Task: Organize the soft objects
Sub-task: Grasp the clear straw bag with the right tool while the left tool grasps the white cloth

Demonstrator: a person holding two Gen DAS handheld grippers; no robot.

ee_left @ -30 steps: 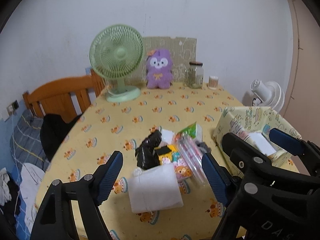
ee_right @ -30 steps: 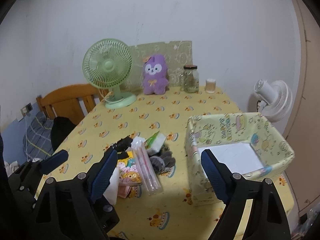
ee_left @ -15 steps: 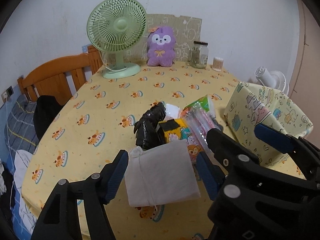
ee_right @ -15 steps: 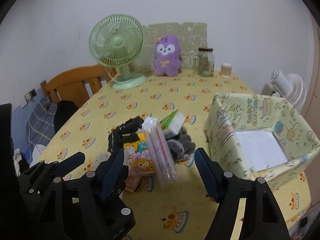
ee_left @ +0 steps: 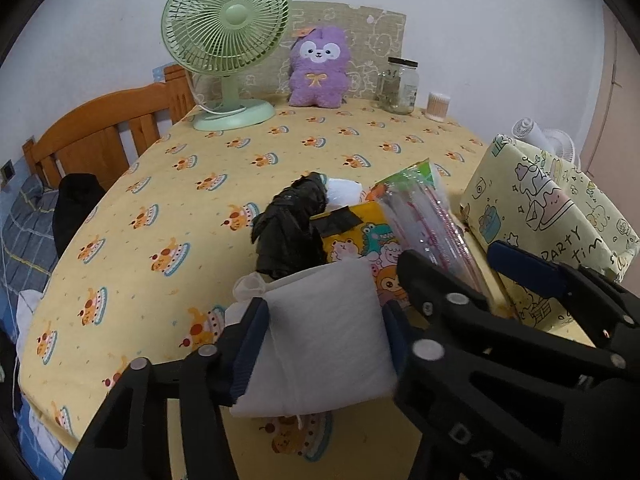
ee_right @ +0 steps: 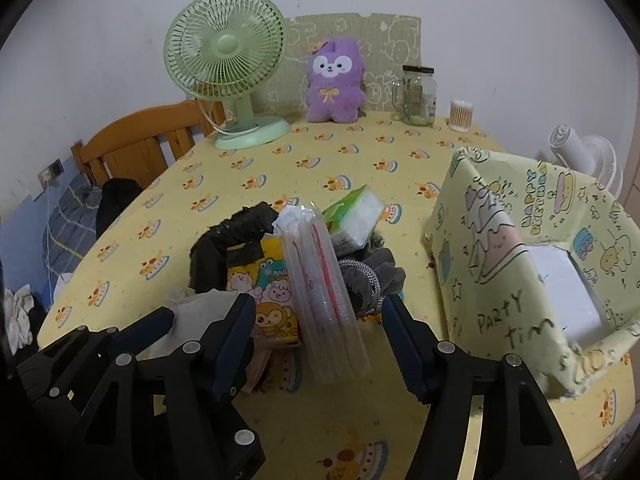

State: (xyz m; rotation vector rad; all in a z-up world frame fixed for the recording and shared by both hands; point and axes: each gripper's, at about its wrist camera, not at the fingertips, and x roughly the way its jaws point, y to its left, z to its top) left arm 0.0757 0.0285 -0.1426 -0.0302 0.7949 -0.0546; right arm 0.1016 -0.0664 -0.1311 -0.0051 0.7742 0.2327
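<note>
A pile of small items lies on the yellow tablecloth point(ee_left: 168, 208). My left gripper point(ee_left: 322, 336) is closing on a white soft packet point(ee_left: 328, 332), and both pads touch its sides. Behind it are a crumpled black bag point(ee_left: 292, 228) and a yellow cartoon packet point(ee_left: 360, 240). My right gripper point(ee_right: 320, 344) is open and closing around a clear packet of straws point(ee_right: 324, 288), with gaps at both pads. A green tissue pack point(ee_right: 356, 216) and a grey knit piece point(ee_right: 372, 276) lie just beyond. The paper-covered box point(ee_right: 520, 248) stands open at the right.
Along the far edge of the table stand a green fan point(ee_left: 226, 32), a purple plush toy point(ee_left: 320, 68), a glass jar point(ee_left: 400, 84) and a cup of cotton swabs point(ee_left: 438, 106). A wooden chair point(ee_left: 100, 140) is on the left, a white fan point(ee_right: 584, 156) beyond the box.
Both grippers have sunk toward the pile and their jaws have narrowed. The left jaws now hug the white packet; the right jaws have come around the straw packet.
</note>
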